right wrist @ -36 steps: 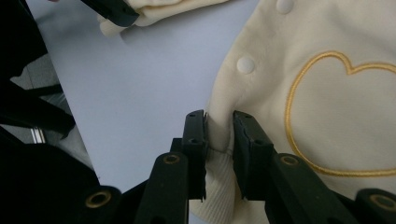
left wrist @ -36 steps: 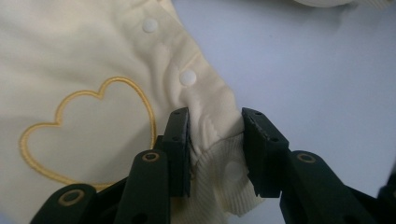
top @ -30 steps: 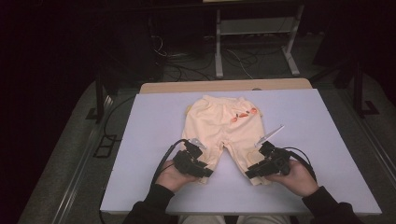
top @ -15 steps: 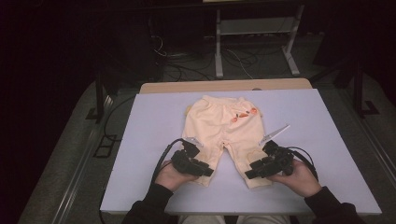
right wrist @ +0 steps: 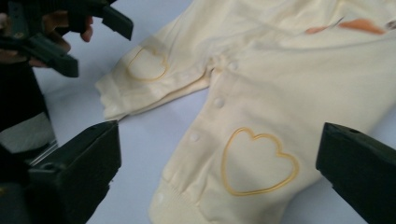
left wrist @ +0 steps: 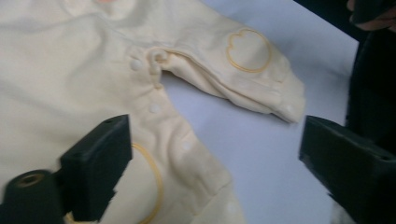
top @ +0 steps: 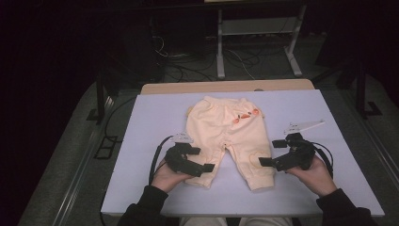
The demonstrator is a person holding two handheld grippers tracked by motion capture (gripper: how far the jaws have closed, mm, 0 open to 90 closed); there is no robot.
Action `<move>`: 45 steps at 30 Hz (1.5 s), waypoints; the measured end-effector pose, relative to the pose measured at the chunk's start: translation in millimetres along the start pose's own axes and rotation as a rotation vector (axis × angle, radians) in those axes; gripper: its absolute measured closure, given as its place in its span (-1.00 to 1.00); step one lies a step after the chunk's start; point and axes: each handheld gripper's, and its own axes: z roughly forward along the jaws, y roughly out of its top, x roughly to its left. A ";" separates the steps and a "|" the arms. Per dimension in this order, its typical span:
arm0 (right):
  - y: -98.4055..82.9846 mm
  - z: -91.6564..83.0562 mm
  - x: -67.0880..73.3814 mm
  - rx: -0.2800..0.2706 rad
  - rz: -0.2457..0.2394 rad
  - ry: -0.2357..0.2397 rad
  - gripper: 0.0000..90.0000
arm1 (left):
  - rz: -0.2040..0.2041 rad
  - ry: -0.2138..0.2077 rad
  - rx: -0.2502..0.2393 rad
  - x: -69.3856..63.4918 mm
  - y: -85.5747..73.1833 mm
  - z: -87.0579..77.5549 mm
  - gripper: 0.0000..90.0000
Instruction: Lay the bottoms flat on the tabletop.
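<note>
My left claw (top: 207,162) and right claw (top: 269,153), jaws just opened wide and holding nothing, flank the cream baby trousers (top: 226,132) lying flat mid-counter (top: 150,113), each over one leg cuff, nothing blocking them.

Cream baby trousers (top: 228,136) with orange outline patches, lavender table (top: 155,113), black grippers

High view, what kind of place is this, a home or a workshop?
Probably a lab or recording studio, not a home: a pale lilac table in a dark room, loose black cables on the floor, and a metal stand frame behind.
</note>
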 end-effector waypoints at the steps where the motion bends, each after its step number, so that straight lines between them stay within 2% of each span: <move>1: -0.2 -2.9 -1.0 -0.020 0.002 -0.012 -1.00 | 0.003 0.010 -0.007 0.7 -0.6 -2.1 -0.95; 4: -0.8 -10.0 -3.8 -0.064 0.010 -0.041 -1.00 | 0.015 0.029 -0.021 3.0 -2.8 -8.1 -1.00; 10: -5.4 -18.7 -4.9 -0.092 0.013 -0.071 -1.00 | 0.033 0.056 -0.050 5.5 -10.0 -17.4 -1.00; 18: -26.8 -27.3 -6.8 -0.121 0.018 -0.104 -1.00 | 0.039 0.093 -0.062 6.4 -23.5 -28.2 -1.00; 32: -59.5 -30.7 -10.7 -0.133 0.027 -0.136 -1.00 | 0.022 0.147 -0.140 12.5 -46.4 -45.2 -1.00; 35: -65.2 -30.5 -11.5 -0.140 0.026 -0.144 -1.00 | 0.033 0.158 -0.148 13.9 -50.8 -48.0 -1.00; 39: -72.4 -30.5 -14.4 -0.145 0.030 -0.150 -1.00 | 0.080 0.178 -0.160 16.5 -60.1 -52.3 -1.00; 45: -81.1 -31.6 -19.6 -0.148 0.027 -0.172 -1.00 | 0.051 0.177 -0.174 21.0 -68.3 -56.0 -1.00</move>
